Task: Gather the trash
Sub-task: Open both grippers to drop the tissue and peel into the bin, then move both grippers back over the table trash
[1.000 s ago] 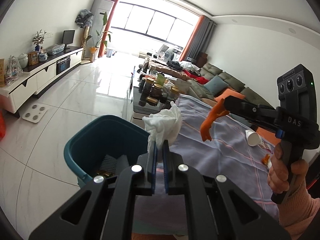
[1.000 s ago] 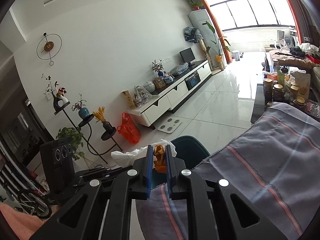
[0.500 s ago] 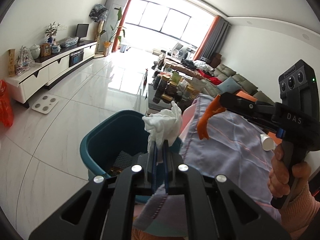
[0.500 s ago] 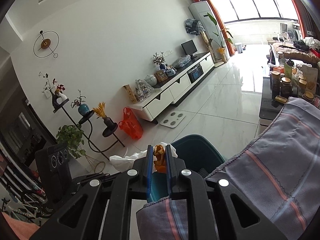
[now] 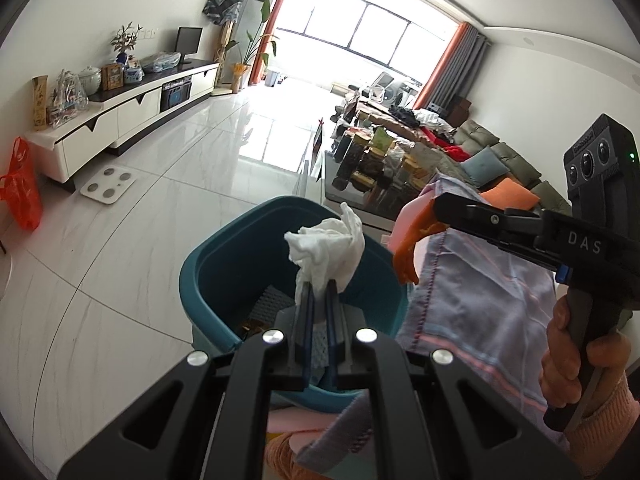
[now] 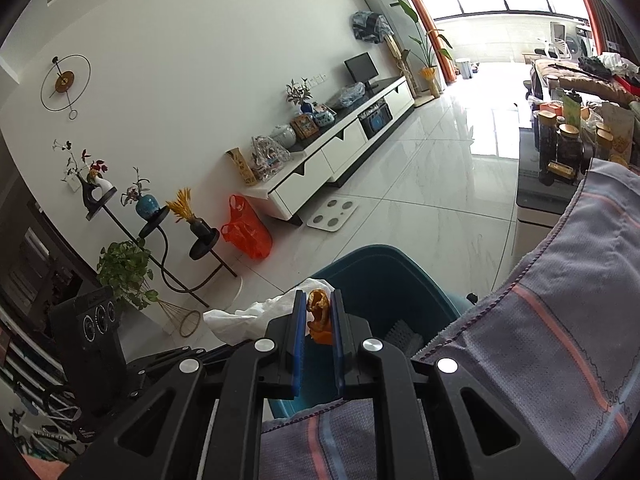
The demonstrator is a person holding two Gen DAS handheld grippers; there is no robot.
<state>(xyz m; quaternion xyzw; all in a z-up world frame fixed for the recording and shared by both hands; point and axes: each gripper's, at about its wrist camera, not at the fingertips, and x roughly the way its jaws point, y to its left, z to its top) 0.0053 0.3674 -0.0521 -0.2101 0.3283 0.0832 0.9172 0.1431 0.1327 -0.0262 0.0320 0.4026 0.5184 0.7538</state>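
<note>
Our left gripper (image 5: 318, 292) pinches the tissue (image 5: 326, 246), our right gripper (image 6: 318, 314) the orange peel (image 6: 319, 314); released off-centre, either could miss the bin (image 5: 208, 280).

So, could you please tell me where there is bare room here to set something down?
The white floor is bare between the TV cabinet and the teal bin, apart from a scale. The striped cloth right of the bin looks clear here. The low table beyond is crowded with jars.
</note>
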